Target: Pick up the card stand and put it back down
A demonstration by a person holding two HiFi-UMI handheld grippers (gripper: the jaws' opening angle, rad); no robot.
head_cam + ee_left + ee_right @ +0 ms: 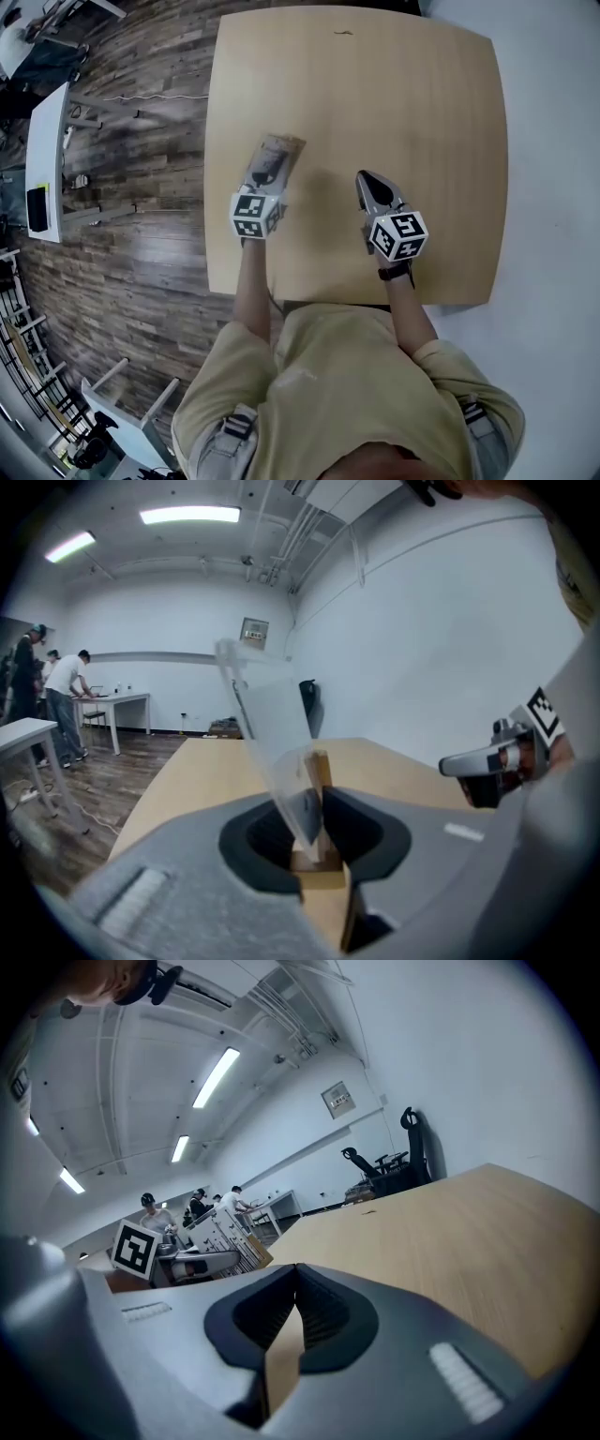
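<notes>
The card stand (278, 150) is a clear plastic sheet in a small wooden base, near the left side of the light wooden table (422, 112). My left gripper (267, 180) is shut on it. In the left gripper view the clear sheet (267, 728) leans up and to the left, and the pads of the left gripper (314, 841) press on the wooden base (319, 771). I cannot tell whether the base touches the table. My right gripper (364, 180) hovers beside it to the right, shut and empty; its jaws meet in the right gripper view (295, 1274).
The table's left edge (208, 187) drops to dark wood flooring (131, 244). A white desk (45, 159) stands farther left. People stand at a distant white table (112, 705). An office chair (412, 1147) is beyond the far end.
</notes>
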